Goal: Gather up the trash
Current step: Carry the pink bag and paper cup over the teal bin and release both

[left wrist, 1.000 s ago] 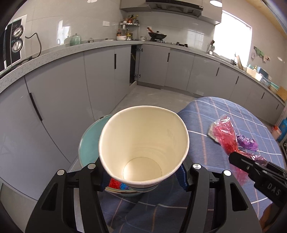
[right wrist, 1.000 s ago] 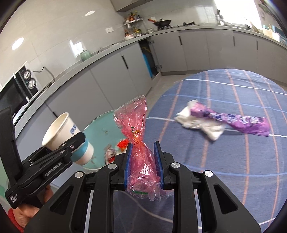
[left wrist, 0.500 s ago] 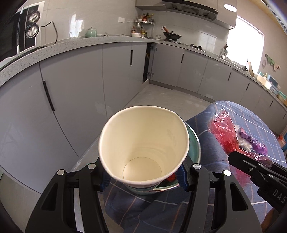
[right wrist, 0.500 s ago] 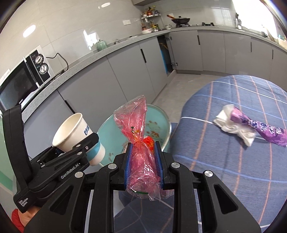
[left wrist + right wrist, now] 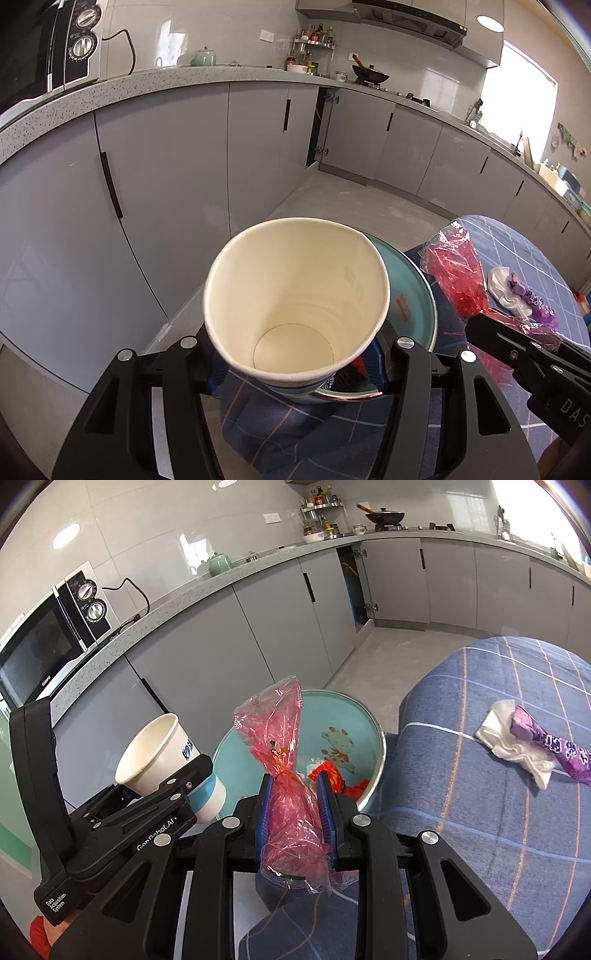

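The left gripper (image 5: 295, 354) is clamped on a white paper cup with a blue band at its base (image 5: 295, 299), its blue pads pressed to the lower wall on both sides. The left wrist view looks straight into the cup, down to the bare round bottom; it hides most of the round teal metal bin (image 5: 413, 295) behind it. The right wrist view shows the same cup (image 5: 162, 760) from the side, tilted, with blue lettering on its wall, held over the near left rim of the bin.

The right gripper (image 5: 297, 812) is closed tight on a crinkled red cellophane bag (image 5: 284, 775), pinched at its waist, its twisted top standing above the pads. Only this view shows the inside of the bin (image 5: 354, 716): a cartoon giraffe on the wall and red and white scraps at the bottom. The bag hangs over the bin's near edge.

On the blue checked tablecloth (image 5: 498, 812), well apart from the bin, a purple printed wrapper (image 5: 543, 742) lies across a crumpled white tissue (image 5: 513, 749). The left view shows these small and far right, beyond the red bag (image 5: 458, 273).
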